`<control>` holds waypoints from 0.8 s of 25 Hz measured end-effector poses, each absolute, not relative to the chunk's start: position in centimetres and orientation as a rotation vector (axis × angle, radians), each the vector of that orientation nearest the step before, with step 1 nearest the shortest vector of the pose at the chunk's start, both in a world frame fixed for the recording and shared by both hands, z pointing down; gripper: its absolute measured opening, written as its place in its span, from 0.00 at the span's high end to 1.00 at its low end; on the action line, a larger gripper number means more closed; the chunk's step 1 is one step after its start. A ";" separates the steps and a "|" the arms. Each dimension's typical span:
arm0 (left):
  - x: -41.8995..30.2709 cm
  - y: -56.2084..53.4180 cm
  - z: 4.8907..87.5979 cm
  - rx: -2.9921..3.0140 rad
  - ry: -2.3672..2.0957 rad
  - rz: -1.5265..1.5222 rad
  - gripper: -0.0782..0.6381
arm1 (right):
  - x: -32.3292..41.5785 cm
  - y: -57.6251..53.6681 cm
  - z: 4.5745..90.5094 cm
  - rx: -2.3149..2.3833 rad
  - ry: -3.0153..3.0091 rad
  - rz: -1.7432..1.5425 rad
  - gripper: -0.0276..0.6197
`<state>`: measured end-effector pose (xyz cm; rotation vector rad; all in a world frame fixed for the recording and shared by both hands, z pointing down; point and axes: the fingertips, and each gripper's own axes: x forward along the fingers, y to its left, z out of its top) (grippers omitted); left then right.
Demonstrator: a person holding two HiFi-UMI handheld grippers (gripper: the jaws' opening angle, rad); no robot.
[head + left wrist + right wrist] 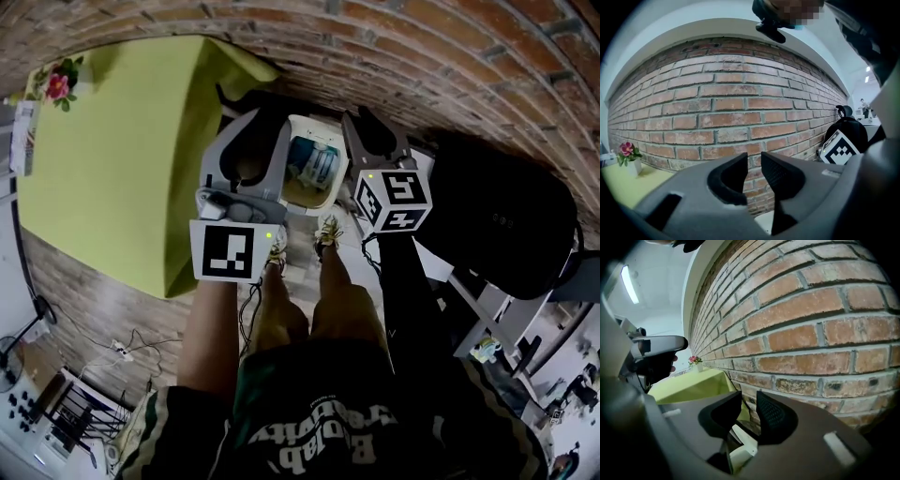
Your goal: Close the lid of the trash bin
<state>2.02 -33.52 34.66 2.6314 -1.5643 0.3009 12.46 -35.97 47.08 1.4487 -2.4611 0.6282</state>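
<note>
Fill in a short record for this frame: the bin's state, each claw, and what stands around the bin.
bin: cream bin, top open, on the floor by the brick wall
inside: blue and white rubbish
left claw: jaws apart, nothing between them
right claw: narrow gap, nothing gripped
left of bin: table under a green cloth, flowers at its far corner
right of bin: black bag
task: lid not yet closed

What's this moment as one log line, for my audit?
trash bin: open | left gripper: open, empty | right gripper: open, empty
</note>
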 end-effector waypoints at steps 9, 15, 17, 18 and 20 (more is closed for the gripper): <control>1.8 -32.6 38.8 2.595 -1.549 0.374 0.75 | 12.3 -36.6 53.0 1.407 -2.389 0.697 0.78; 1.1 -32.2 39.6 2.583 -1.547 0.386 0.75 | 11.8 -37.3 55.9 1.378 -2.340 0.709 0.78; 0.8 -32.1 39.9 2.577 -1.548 0.404 0.75 | 11.6 -37.4 57.0 1.360 -2.321 0.730 0.78; 0.7 -32.0 40.2 2.571 -1.550 0.418 0.75 | 11.5 -37.5 57.6 1.355 -2.310 0.746 0.78; 0.3 -32.0 40.5 2.556 -1.557 0.434 0.75 | 11.3 -37.7 58.7 1.349 -2.286 0.777 0.78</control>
